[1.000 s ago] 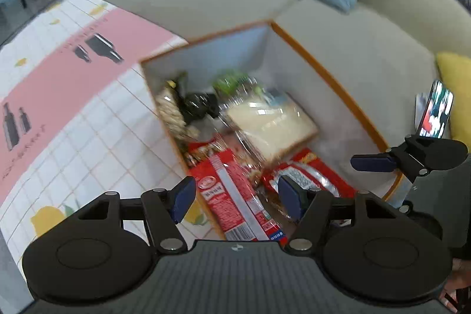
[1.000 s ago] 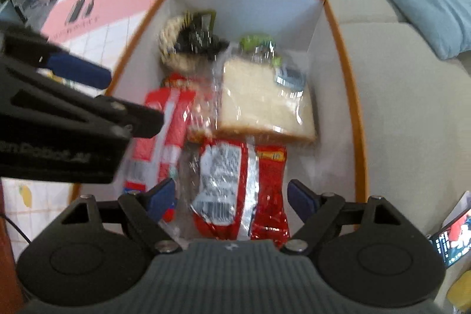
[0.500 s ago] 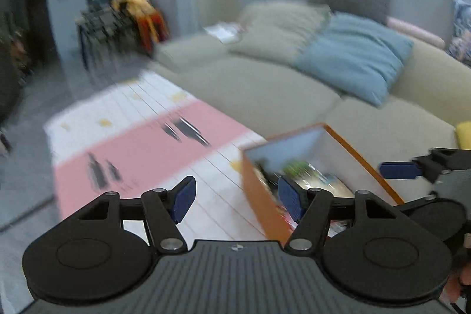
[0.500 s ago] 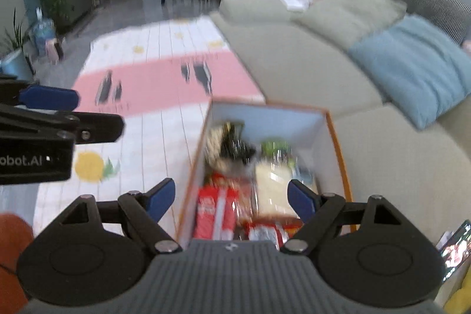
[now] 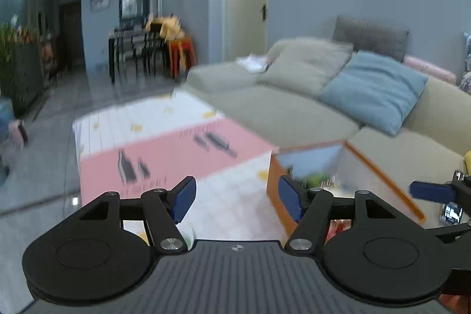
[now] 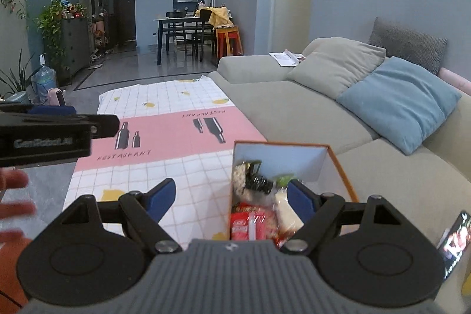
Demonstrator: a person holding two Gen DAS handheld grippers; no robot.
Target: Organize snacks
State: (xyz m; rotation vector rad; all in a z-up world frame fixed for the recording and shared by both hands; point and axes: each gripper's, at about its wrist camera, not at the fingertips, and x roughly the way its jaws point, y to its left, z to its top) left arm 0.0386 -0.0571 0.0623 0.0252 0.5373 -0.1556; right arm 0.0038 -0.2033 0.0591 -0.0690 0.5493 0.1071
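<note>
Snack box (image 6: 338,164) and phone (image 6: 454,240) on sofa (image 6: 412,181)

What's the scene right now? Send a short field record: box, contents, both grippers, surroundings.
box: orange-edged box, open top, on the sofa seat at its front edge
contents: red snack packs, a clear bag of bread, a dark packet, all inside the box
left gripper: open, holding nothing
right gripper: open, holding nothing
floor: pink and white mat beside the sofa
phone: lit, on the sofa right of the box

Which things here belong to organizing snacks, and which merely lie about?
Job: orange-edged white cardboard box; red snack packets; clear-wrapped white bread.

Lying about: blue cushion; lit phone; pink-banded checked mat; papers.
</note>
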